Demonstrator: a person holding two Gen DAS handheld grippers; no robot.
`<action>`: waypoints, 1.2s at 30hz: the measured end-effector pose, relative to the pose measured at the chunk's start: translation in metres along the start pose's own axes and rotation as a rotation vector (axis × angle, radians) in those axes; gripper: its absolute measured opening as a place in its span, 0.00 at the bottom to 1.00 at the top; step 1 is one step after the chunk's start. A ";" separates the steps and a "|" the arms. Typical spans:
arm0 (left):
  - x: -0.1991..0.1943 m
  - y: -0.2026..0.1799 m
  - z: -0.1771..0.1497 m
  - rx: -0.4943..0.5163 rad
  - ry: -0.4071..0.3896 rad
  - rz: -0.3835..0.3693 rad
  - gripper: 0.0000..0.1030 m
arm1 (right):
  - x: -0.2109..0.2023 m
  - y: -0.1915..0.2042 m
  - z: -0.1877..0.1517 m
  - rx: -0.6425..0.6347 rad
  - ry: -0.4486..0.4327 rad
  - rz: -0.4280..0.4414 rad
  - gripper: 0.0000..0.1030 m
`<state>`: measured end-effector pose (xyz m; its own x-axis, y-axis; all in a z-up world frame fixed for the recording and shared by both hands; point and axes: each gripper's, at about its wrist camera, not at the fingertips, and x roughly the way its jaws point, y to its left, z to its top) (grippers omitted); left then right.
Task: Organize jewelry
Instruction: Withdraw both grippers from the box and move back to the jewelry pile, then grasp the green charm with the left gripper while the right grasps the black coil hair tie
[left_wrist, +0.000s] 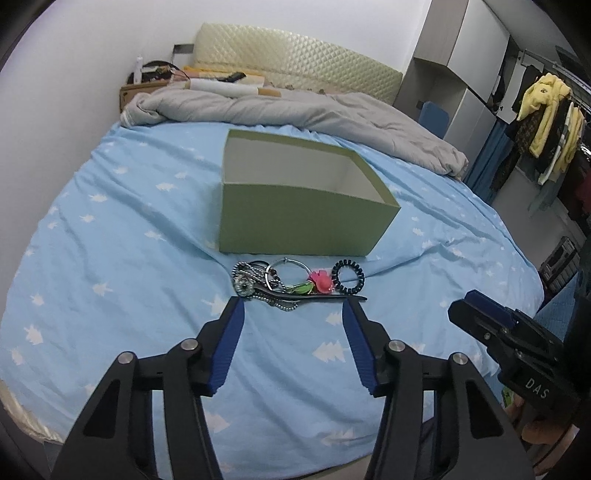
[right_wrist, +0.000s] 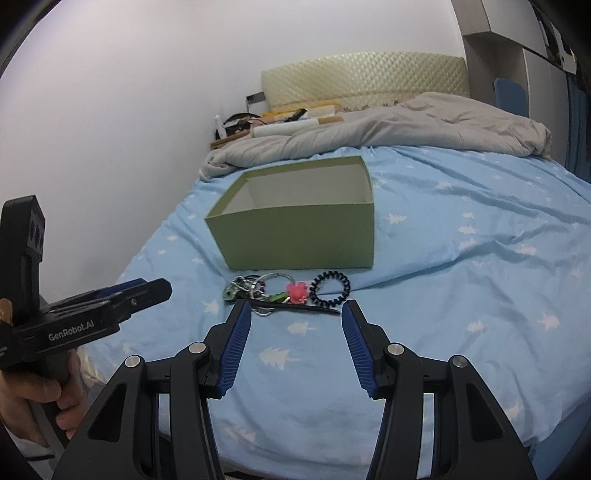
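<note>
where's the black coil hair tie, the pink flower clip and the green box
black coil hair tie (left_wrist: 347, 277), left wrist view, on its coiled ring
pink flower clip (left_wrist: 320, 281), left wrist view, on the pink flower
green box (right_wrist: 303, 236), right wrist view, on its near outer wall

A bed (left_wrist: 110, 221) in blue sheet carries a green box (left_wrist: 303, 225), jewelry pile (left_wrist: 295, 282) and grey duvet (left_wrist: 295, 110).

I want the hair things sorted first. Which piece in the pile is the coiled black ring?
The spiral hair tie, at the right end of the pile beside the pink flower clip; the others are beaded, metal or coloured.
</note>
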<state>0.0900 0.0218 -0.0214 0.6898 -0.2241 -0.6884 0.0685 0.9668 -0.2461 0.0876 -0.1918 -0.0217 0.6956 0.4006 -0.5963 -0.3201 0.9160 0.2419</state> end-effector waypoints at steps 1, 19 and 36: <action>0.006 -0.001 0.000 0.003 0.006 -0.004 0.52 | 0.005 -0.003 0.001 0.003 0.009 -0.006 0.45; 0.111 -0.001 0.007 0.014 0.135 -0.086 0.36 | 0.105 -0.039 0.012 0.050 0.175 -0.012 0.29; 0.149 0.004 0.008 0.098 0.197 -0.067 0.32 | 0.172 -0.058 0.012 0.060 0.279 -0.001 0.27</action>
<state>0.1988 -0.0066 -0.1200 0.5276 -0.2986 -0.7953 0.1855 0.9541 -0.2352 0.2334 -0.1752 -0.1295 0.4894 0.3853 -0.7823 -0.2750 0.9195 0.2808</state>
